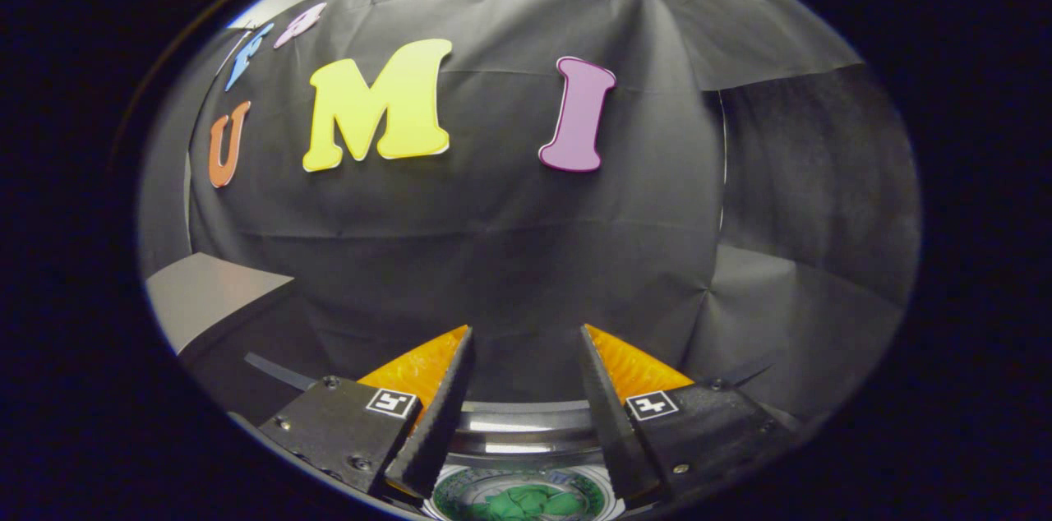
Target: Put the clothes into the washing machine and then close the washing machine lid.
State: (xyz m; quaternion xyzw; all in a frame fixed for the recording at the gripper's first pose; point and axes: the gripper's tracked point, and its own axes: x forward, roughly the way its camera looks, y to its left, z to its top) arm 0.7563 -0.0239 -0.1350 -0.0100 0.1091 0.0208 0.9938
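Gripper raised over the open washing machine, fingers apart and holding nothing.

The black cloth wall (509,242) spreads ahead from nine to three o'clock. At six o'clock, below the gripper (526,414), the washing machine (526,435) shows its shiny round rim, with green clothes (522,502) lying inside the drum. The fingers stand well apart, probably because the garment is already dropped in. The lid, out of sight, seemingly awaits closing.

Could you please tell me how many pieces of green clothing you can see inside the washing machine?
1: a crumpled green cloth lies inside the washing machine's round opening, below and between the open gripper fingers. More may be hidden underneath.
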